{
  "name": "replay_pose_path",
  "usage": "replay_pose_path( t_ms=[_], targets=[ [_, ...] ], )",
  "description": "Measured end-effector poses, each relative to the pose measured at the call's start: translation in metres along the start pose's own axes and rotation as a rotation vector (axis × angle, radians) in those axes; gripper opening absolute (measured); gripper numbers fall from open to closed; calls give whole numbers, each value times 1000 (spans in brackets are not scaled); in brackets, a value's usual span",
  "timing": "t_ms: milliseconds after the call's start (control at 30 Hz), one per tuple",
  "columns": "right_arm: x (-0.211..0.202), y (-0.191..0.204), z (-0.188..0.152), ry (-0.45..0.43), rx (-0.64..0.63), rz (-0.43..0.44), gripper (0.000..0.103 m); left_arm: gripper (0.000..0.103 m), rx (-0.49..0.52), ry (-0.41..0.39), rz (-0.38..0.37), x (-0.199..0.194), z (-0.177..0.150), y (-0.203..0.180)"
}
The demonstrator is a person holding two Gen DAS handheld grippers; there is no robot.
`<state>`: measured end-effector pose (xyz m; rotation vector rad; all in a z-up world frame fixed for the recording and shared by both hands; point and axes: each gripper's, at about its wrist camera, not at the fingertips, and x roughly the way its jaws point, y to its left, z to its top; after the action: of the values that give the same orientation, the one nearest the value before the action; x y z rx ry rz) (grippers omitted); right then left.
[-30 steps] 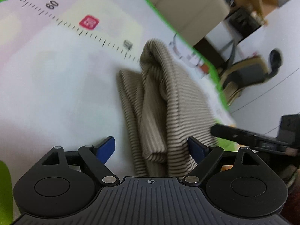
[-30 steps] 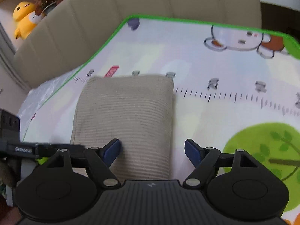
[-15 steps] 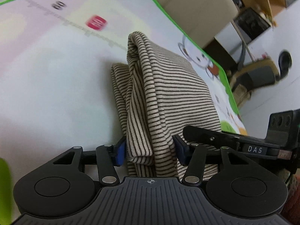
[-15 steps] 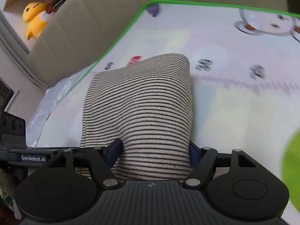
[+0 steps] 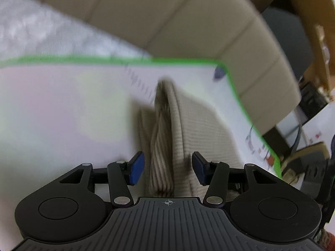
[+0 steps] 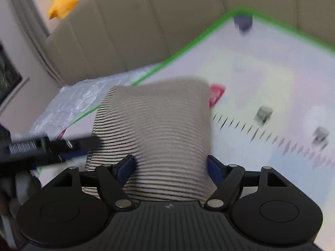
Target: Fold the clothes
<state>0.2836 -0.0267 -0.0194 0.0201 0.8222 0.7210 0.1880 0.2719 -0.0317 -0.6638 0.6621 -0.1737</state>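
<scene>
Room: a beige padded sofa back curves across the top of both views; a yellow plush toy sits above it at the upper left of the right wrist view.
Mat: a pale play mat with a green border and a printed ruler scale fills the middle of both frames; it is the working ground, and a crinkled white plastic sheet lies just outside its border at the left of the right wrist view.
Blur: both pictures are smeared, so fine detail of the fabric edges is hard to read.
Garment: a striped beige knit, already folded into a thick bundle, sits at the centre of both views, near the mat's far corner by the sofa.
Left tongs: the left tongs straddle one end of the bundle, blue pads on either side of a raised ridge of cloth. A gap shows between each pad and the fabric, so they read as released rather than pinching.
Right tongs: the right tongs enclose the near end of the bundle, and both pads appear pressed into the cloth, clenched on the knit. Gripping both ends probably keeps the stacked layers from sliding apart.
Other tool: the left tool's black body also shows at the far left of the right wrist view, level with the bundle's side.
Stage: judging by the compact shape, folding looks nearly finished, and what remains is likely only positioning.
</scene>
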Motion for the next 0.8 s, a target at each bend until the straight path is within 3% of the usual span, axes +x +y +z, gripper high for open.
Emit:
replay_pose_path(
  t_ms=[67,100,133,167,233,300,400,500,567,633,700,800],
  targets=[
    [-19,4,7,-53,-76,-10,79,54,3,-55,-86,-10,5,-7],
    [-23,5,12,-77,-96,-16,74,54,4,-72,-137,-12,5,-12],
    [-28,7,17,-101,-117,-21,64,55,10,-82,-184,-13,4,-16],
    [-29,7,22,-121,-130,-32,41,55,24,-85,-214,-10,1,-21],
    [-18,7,35,-142,-113,-64,32,55,53,-77,-221,0,-7,-30],
    [7,2,43,-112,-29,-26,23,55,79,-50,-192,13,-14,-33],
    [52,10,39,35,23,106,23,54,107,26,-78,31,-23,-26],
    [58,28,43,45,-82,77,24,45,102,52,-37,36,-24,-15],
    [51,26,50,46,-90,85,24,44,69,63,-55,38,-21,-11],
    [37,21,58,-19,-82,85,24,41,65,69,-62,36,-20,-7],
    [36,13,65,-65,-42,37,25,41,70,73,-61,34,-18,-6],
    [63,12,59,-11,-95,-68,26,40,72,76,-64,35,-17,-7]
  ],
)
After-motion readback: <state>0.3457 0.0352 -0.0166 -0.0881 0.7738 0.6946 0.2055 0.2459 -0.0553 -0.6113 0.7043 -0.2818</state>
